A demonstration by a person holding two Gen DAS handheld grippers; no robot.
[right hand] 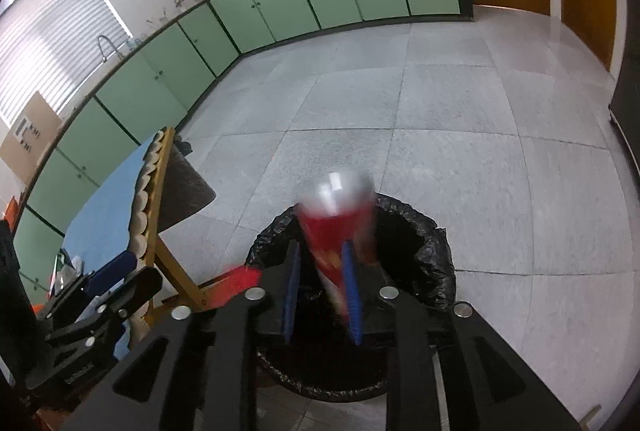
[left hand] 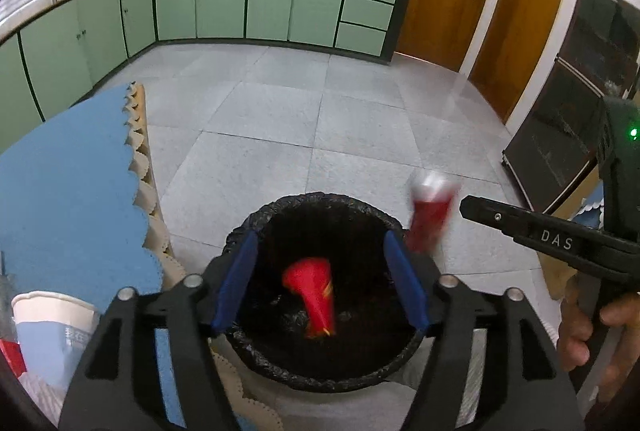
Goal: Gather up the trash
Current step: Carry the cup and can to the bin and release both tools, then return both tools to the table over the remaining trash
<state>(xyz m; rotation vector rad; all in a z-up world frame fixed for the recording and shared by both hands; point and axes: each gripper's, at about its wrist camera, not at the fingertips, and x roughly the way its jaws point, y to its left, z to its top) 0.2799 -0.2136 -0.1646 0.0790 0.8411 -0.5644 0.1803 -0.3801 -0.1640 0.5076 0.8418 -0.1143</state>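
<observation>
Two red cups [left hand: 313, 297] [left hand: 428, 219], one bin [left hand: 256, 221], one white paper cup [left hand: 52, 335], two grippers [left hand: 320, 283] [right hand: 322, 295]

The red cup [right hand: 336, 231] over the bin [right hand: 436, 263] is smeared with blur, so any pad contact is unclear. Beside the bin, a paper cup [left hand: 52, 335] runs off the left edge, print unreadable.

Right gripper [right hand: 320, 295], blurred red cup [right hand: 336, 227], black-lined bin [right hand: 436, 271]
</observation>
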